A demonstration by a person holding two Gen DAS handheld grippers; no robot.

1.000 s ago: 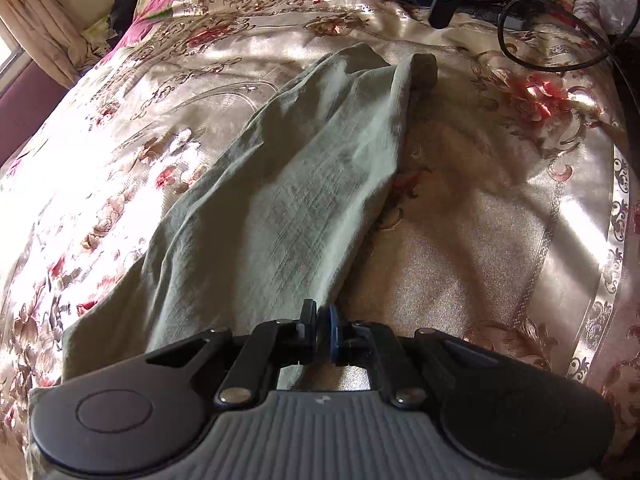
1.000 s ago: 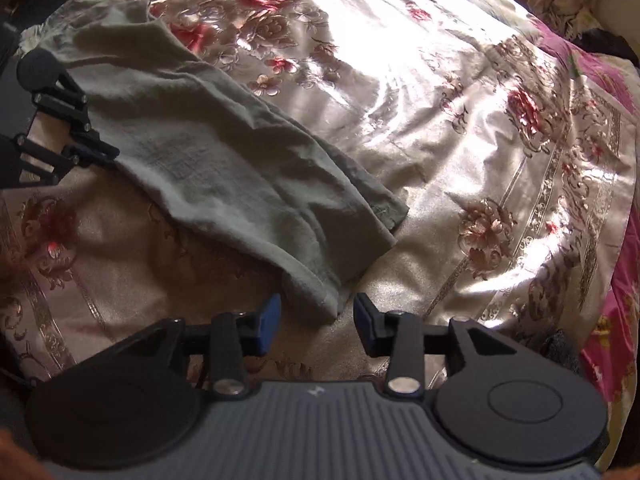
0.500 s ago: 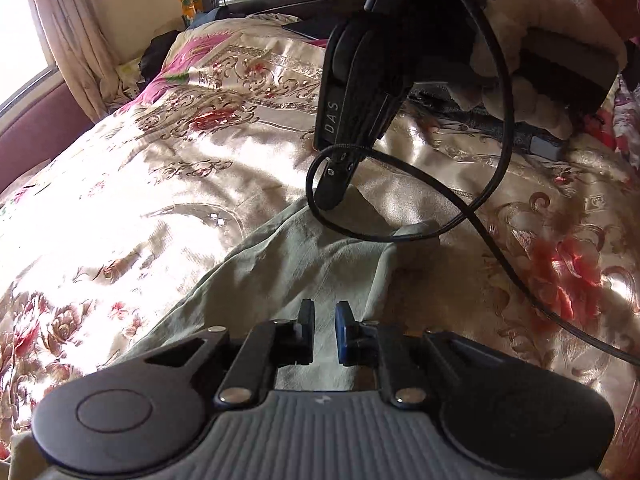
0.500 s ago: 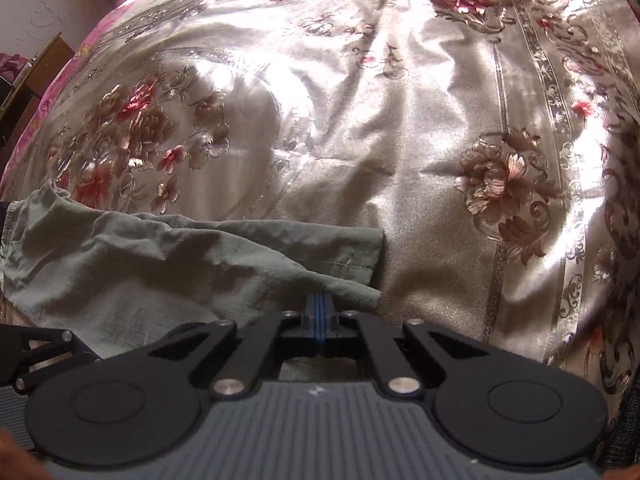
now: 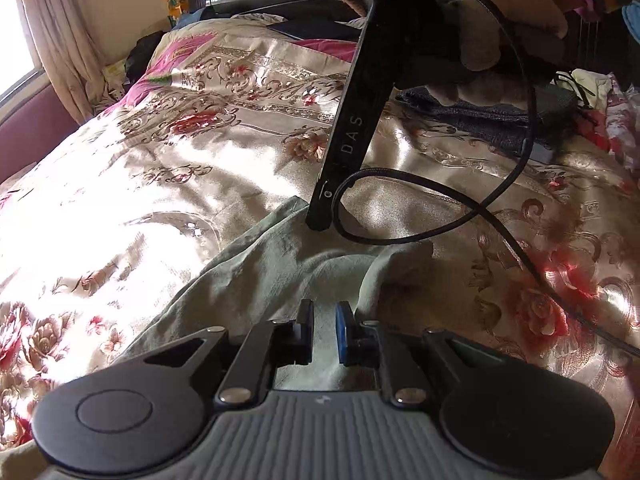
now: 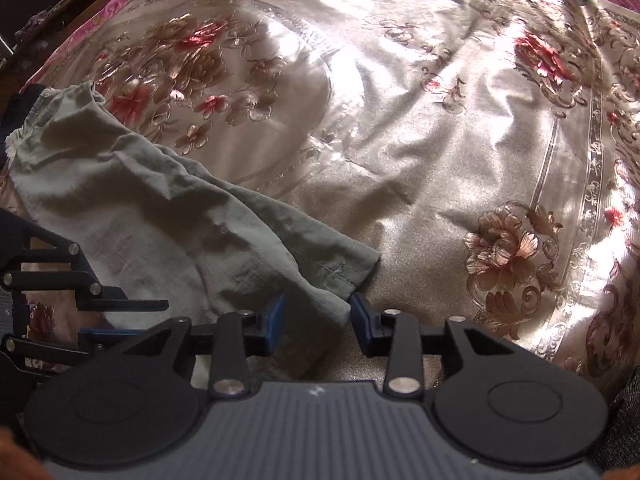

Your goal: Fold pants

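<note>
Grey-green pants [image 6: 160, 216] lie crumpled on the floral satin bedspread [image 6: 440, 120], hem end near the bed's edge. Right tongs [image 6: 318, 320] spread wide, straddling the hem corner without clamping it. Left tongs [image 5: 324, 332] have a narrow gap, gripping nothing, with pants fabric under them. Black cable [image 5: 500, 200] loops above the cloth. Folded dark garment [image 5: 500, 112] sits further back on the bed.

The crumpled grey-green cotton pants [image 6: 168, 216] lie on the bed's shiny cream satin cover with red and gold flowers [image 6: 420, 128], stretched toward its left edge. The right gripper [image 6: 317, 322] hangs over the hemmed leg end, jaws spread, cloth between them. The left gripper [image 6: 120, 316] reaches in at the left, jaws apart.
</note>
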